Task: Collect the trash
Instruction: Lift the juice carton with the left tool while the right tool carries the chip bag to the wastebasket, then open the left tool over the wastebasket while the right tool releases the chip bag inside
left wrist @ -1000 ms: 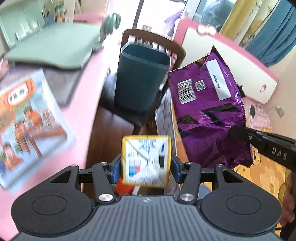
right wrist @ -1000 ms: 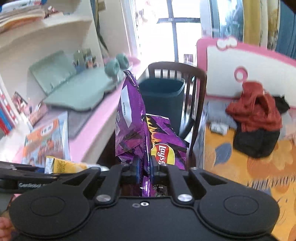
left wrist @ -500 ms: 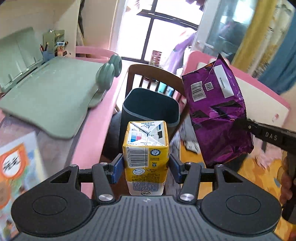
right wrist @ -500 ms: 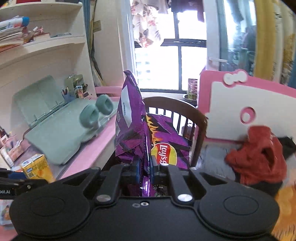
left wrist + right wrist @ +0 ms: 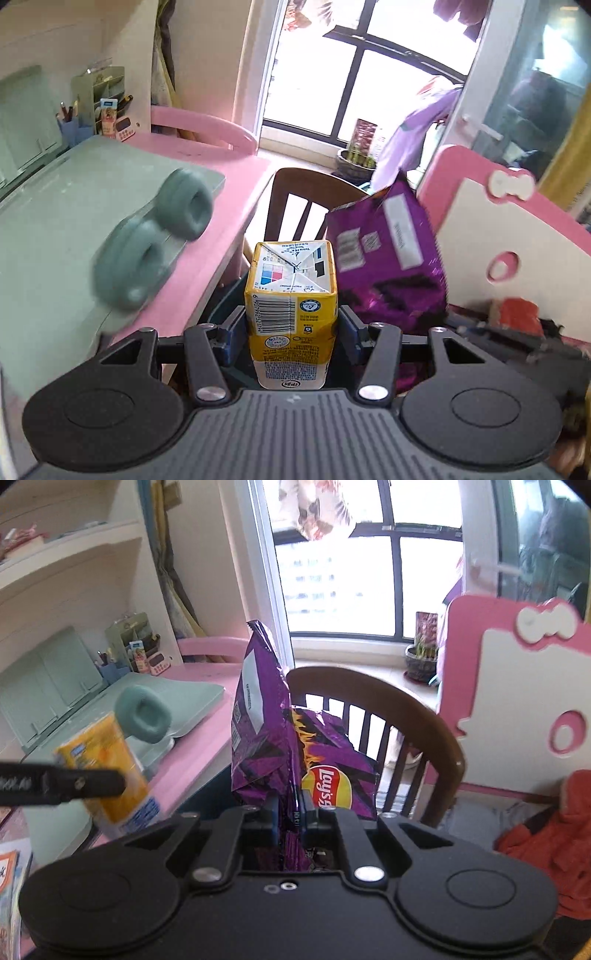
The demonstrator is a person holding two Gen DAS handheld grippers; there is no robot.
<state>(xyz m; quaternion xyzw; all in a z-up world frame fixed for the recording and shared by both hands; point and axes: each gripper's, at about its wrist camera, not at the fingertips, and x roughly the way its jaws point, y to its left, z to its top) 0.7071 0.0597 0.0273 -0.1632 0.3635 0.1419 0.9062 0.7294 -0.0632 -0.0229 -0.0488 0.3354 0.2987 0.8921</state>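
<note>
**Both grippers loaded: carton in the left, chip bag in the right**

Left wrist view. My left gripper (image 5: 291, 332) pinches a yellow drink carton (image 5: 291, 306) between its two blue pads, one pad against each side face. The carton stands upright, with its folded end and barcode toward the camera. Directly below and behind it I see the dark rim of a bin (image 5: 225, 306); most of the bin is hidden by the carton and my fingers. A wooden chair (image 5: 314, 192) has its back rising beyond the bin. To the left runs a pink desk (image 5: 221, 236) carrying a pale green board (image 5: 55, 221) and green headphones (image 5: 159, 240), blurred. To the right of the carton the purple chip bag (image 5: 388, 258) hangs in the air, its back panel with white label facing me. Behind it stands a pink and white bed end (image 5: 498, 221).

Right wrist view. My right gripper (image 5: 288, 816) is pressed nearly together on the purple chip bag (image 5: 266, 738), clamping its lower edge. The bag rises upright from the pads, folded so that one panel shows the white label and the other the brand logo. It stands in front of the wooden chair (image 5: 406, 716). At the left, the yellow drink carton (image 5: 110, 771) is tilted, blurred, and crossed by a black finger (image 5: 74, 784) of my left gripper, beside the edge of the pink desk (image 5: 199, 746). The green headphones (image 5: 144, 718) lie just behind it. A red garment (image 5: 554, 830) lies at the right.
</note>
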